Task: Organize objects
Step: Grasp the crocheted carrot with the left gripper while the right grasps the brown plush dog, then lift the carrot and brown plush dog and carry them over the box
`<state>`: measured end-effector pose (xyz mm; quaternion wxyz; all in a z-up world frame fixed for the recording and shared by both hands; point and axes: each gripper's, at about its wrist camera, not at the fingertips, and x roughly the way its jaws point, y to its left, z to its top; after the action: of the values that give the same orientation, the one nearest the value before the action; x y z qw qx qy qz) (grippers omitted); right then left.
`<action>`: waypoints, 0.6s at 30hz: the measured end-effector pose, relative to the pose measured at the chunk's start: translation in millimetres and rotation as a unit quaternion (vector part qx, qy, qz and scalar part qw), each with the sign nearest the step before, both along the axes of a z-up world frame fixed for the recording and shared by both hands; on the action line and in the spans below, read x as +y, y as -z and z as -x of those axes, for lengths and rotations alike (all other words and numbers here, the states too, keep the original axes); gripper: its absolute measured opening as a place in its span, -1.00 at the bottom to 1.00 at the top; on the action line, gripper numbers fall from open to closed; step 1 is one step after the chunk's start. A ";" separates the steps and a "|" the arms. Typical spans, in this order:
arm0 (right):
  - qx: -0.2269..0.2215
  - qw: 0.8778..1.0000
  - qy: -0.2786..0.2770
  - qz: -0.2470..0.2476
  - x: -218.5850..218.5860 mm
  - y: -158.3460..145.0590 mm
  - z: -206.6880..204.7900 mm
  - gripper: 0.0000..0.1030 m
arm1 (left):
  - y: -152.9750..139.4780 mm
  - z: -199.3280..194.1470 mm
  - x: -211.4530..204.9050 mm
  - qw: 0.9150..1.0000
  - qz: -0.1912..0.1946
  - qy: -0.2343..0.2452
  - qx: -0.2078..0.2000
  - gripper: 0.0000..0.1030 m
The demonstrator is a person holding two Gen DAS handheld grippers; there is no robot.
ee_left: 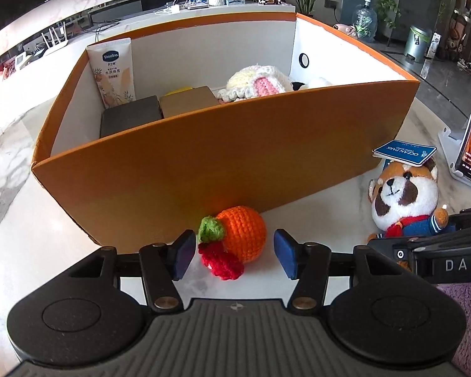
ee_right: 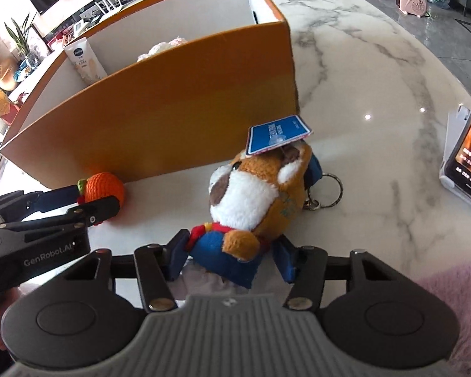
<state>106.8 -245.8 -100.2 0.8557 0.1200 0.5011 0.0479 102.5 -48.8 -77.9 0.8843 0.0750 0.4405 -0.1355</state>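
Note:
An orange crochet fruit (ee_left: 243,234) with a green leaf and red bit lies on the marble table against the orange box (ee_left: 219,163). My left gripper (ee_left: 234,256) is open, its blue pads on either side of the fruit, not touching. A red panda plush (ee_right: 251,201) with a blue tag (ee_right: 278,138) sits by the box's right corner. My right gripper (ee_right: 232,257) is around the plush's blue body, pads at its sides. The plush (ee_left: 405,198) and the fruit (ee_right: 105,190) show in both views.
The box holds a Vaseline tube (ee_left: 113,72), a dark box (ee_left: 130,119), a tan box (ee_left: 188,103) and a crochet hat (ee_left: 257,86). A phone on a white stand (ee_right: 464,154) is at the right. The plush has a key ring (ee_right: 328,191).

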 end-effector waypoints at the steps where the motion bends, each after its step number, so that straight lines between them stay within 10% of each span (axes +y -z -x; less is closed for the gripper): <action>1: -0.003 1.000 -0.003 0.002 1.6 0.3 0.4 0.07 | 0.9 -0.9 0.3 1.000 0.001 -0.001 0.001 0.26; 18: -0.013 1.000 -0.007 0.001 1.9 -1.4 2.1 0.07 | 1.5 -1.3 11.9 0.999 0.035 -0.021 0.020 0.03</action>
<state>104.7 -243.9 -98.7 0.8620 0.1147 0.4906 0.0549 103.8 -36.9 -79.4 0.8798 0.0321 0.4551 -0.1333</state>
